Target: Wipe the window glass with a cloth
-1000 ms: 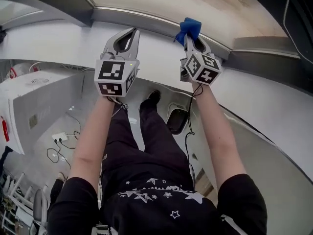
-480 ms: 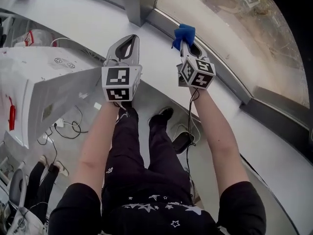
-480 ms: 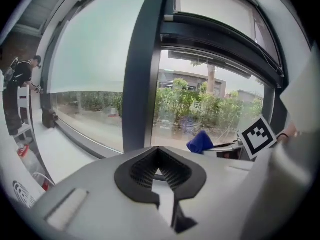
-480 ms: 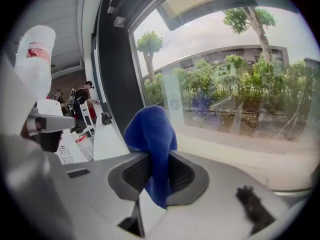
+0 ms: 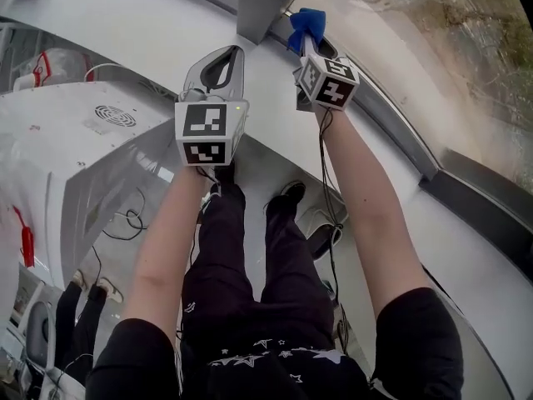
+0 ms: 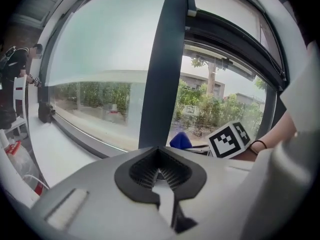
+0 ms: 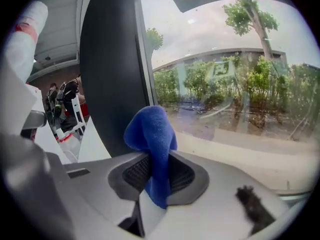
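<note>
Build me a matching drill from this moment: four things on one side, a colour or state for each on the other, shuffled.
1. left tongs
2. right tongs
3. cloth
4. window post

A. dark, upright between the panes
B. blue
C. shut, nothing held
D. shut on the cloth

Pairs: 1-C, 2-D, 3-B, 4-A

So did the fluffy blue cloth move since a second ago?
Yes. The fluffy blue cloth, pinched in the right gripper, has moved left, and is now much closer to the dark upright window post.
</note>
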`<action>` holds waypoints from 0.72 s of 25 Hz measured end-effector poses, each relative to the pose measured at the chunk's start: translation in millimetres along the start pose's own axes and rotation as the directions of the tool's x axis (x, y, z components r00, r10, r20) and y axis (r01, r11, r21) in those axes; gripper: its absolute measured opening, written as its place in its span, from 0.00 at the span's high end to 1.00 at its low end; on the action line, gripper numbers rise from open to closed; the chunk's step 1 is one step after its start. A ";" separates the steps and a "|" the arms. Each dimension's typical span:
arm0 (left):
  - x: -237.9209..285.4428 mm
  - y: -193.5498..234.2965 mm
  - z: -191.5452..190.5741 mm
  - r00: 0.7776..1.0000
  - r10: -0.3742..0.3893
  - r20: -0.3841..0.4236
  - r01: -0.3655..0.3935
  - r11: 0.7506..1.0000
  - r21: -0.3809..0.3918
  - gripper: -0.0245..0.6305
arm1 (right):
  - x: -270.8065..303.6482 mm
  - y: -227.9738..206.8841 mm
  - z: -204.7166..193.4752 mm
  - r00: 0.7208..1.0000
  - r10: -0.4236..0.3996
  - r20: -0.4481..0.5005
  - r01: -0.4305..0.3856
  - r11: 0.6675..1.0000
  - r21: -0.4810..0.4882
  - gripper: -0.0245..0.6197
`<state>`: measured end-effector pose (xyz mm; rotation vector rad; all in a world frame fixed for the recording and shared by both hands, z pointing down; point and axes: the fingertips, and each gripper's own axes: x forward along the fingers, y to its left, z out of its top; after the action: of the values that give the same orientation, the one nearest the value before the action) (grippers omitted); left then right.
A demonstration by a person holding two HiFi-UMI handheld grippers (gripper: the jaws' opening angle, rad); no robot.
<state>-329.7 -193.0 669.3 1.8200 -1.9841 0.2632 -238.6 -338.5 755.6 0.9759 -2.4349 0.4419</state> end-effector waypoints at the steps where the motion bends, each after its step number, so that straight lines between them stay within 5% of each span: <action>1: 2.8 2.2 -0.3 1.000 -0.005 -0.001 0.005 1.000 0.002 0.95 | 4.5 -0.6 -0.3 1.000 -0.011 0.001 0.011 1.000 -0.008 0.85; 10: 20.6 -13.6 -0.4 0.998 -0.049 -0.028 0.050 0.997 0.064 0.95 | 3.8 -15.4 -5.3 0.999 -0.048 -0.018 0.047 0.998 -0.042 0.85; 18: 31.9 -90.0 -17.3 0.989 -0.119 -0.084 0.126 0.987 0.095 0.95 | -50.2 -74.5 -21.7 0.997 -0.079 -0.015 0.078 0.996 -0.040 0.85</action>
<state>-239.5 -225.2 685.2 1.9546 -1.8280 0.3954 -147.2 -352.4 755.3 1.0434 -2.3717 0.3725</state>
